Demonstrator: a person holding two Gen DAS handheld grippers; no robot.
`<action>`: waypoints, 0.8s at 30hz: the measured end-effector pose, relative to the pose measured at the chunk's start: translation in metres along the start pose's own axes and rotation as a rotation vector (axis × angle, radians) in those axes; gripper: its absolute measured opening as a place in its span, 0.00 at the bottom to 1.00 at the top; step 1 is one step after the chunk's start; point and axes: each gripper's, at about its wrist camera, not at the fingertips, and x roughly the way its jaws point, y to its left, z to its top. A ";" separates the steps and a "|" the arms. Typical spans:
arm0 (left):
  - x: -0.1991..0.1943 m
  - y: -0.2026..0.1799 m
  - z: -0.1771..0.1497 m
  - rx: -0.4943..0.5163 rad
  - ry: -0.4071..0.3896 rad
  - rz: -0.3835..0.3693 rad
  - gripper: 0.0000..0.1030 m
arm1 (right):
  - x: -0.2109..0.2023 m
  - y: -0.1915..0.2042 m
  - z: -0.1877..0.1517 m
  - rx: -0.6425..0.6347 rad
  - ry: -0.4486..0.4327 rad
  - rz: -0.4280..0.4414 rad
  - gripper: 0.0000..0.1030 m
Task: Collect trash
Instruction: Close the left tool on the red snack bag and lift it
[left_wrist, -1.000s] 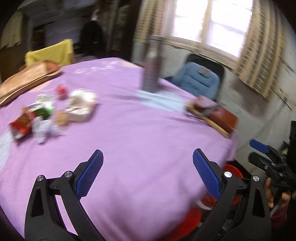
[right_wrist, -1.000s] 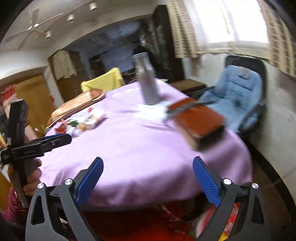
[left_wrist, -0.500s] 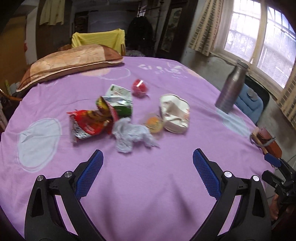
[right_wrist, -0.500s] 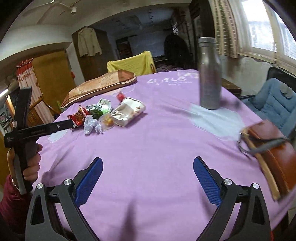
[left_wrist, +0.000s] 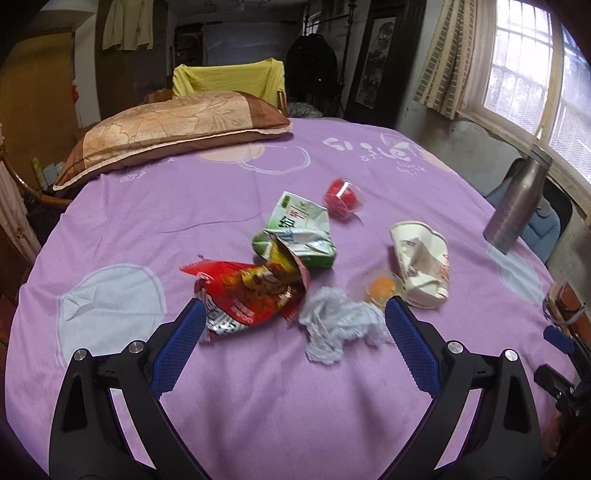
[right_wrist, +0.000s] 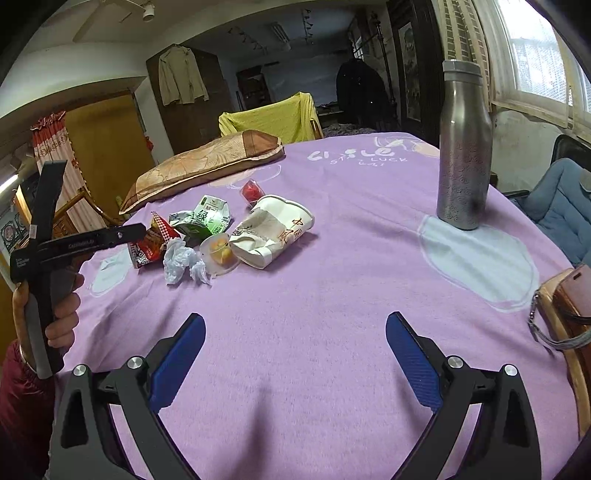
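Observation:
Trash lies in a cluster on the purple tablecloth (left_wrist: 295, 406): a red snack bag (left_wrist: 251, 291), a green-white carton (left_wrist: 299, 232), a crumpled tissue (left_wrist: 336, 325), a clear cup with orange pieces (left_wrist: 380, 288), a crushed paper cup (left_wrist: 421, 262) and a small red jelly cup (left_wrist: 341, 197). My left gripper (left_wrist: 291, 325) is open, its fingers just short of the bag and tissue. My right gripper (right_wrist: 295, 343) is open and empty over bare cloth, nearer than the cluster (right_wrist: 218, 236). The left gripper's side shows in the right wrist view (right_wrist: 85, 240).
A steel bottle (right_wrist: 463, 147) stands at the right. A brown pillow (left_wrist: 173, 129) lies at the far edge. A brown leather case (right_wrist: 569, 306) sits at the table's right edge. A yellow-draped chair (left_wrist: 229, 79) and a blue chair (right_wrist: 561, 206) stand beyond the table.
Both grippers swung left from the table's right edge toward the trash. The left gripper moved closer to the cluster; its fingers now flank the bag and tissue. Both stayed open.

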 end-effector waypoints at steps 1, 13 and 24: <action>0.004 0.003 0.002 -0.010 -0.002 0.012 0.91 | 0.002 0.000 0.000 0.002 0.004 0.000 0.94; 0.052 0.031 0.014 -0.099 0.061 0.034 0.91 | 0.015 0.012 -0.003 -0.069 0.033 -0.047 0.94; 0.049 0.070 0.006 -0.190 0.113 0.124 0.93 | 0.019 0.020 -0.004 -0.124 0.057 -0.097 0.94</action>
